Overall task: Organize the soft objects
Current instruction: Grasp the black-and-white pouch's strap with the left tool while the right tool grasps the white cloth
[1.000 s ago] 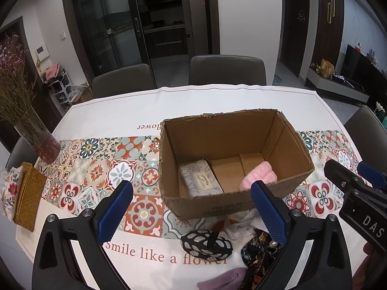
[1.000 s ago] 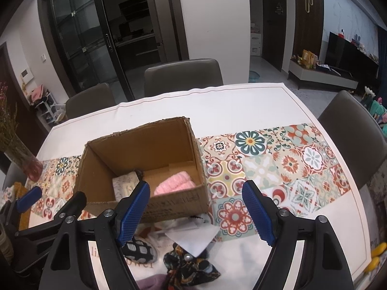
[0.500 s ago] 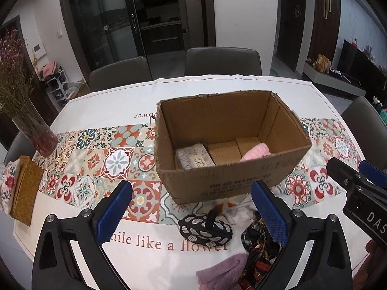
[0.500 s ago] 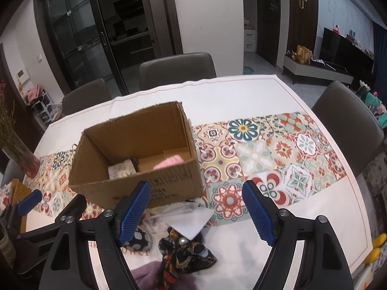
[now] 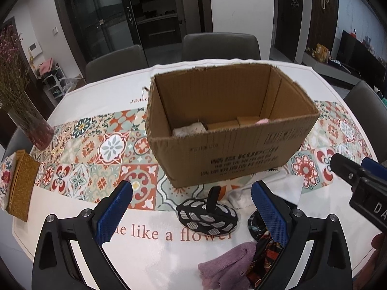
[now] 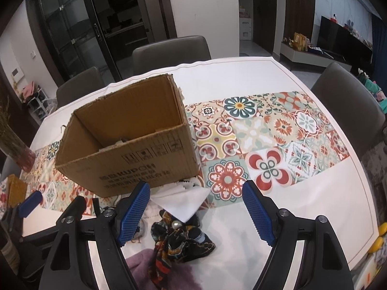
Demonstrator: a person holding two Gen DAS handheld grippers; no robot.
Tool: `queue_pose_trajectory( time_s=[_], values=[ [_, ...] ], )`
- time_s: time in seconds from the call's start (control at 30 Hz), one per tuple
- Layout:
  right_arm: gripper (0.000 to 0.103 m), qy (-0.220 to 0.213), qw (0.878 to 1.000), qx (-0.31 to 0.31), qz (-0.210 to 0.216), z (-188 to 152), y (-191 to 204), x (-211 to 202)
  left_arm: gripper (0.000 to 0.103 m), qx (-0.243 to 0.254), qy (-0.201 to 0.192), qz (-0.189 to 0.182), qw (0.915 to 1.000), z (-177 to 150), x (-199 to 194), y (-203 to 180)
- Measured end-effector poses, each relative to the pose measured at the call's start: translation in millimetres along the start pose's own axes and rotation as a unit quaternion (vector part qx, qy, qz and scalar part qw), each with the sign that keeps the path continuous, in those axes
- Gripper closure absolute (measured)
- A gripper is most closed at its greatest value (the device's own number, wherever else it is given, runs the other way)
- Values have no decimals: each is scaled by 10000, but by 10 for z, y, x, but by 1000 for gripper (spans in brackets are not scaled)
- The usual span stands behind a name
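At the bottom of the left wrist view, the left gripper is seen with its two blue pads spread wide, and nothing is held between them. At the bottom of the right wrist view, the right gripper is spread wide too, and nothing is pinched by it.

Near the bottom middle of the left view, a purple fuzzy cloth is seen lying on the white table. Just to its right, a dark flowery scarf is bunched up; it is seen best in the lower middle of the right view, between the right gripper's pads but not touched by them. A little higher, in the middle of the left view, a black pouch with white leaf marks is seen lying flat on the table. A white cloth is spread just above the scarf and reaches the foot of the box.

Farther back, in the middle of both views, an open cardboard box is standing on the tiled table runner. Inside it, a pale patterned bundle is seen at the lower left, and a bit of something pink peeks over the front wall at the right.

At the left edge, a yellow woven box is seen, and above it a glass vase of dried flowers. Gray chairs are seen behind the table.
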State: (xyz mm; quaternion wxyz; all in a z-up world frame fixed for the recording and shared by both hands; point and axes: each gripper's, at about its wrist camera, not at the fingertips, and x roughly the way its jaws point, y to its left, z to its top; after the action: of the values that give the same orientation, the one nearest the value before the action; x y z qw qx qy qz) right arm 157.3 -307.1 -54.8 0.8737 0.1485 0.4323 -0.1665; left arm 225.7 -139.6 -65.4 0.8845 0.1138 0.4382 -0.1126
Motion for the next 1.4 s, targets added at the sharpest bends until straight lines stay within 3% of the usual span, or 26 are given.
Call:
queue_pose_trajectory(
  time_s=[1.07,1.4],
  values=[
    [24,835,9963,178,-53,-374,-143,783,5,98,781,73,9969,-406,834,-162],
    [24,940,9955,80,-62,-391,-80,920,14,-37,935,-102,9956,-467,994,-84]
  ],
)
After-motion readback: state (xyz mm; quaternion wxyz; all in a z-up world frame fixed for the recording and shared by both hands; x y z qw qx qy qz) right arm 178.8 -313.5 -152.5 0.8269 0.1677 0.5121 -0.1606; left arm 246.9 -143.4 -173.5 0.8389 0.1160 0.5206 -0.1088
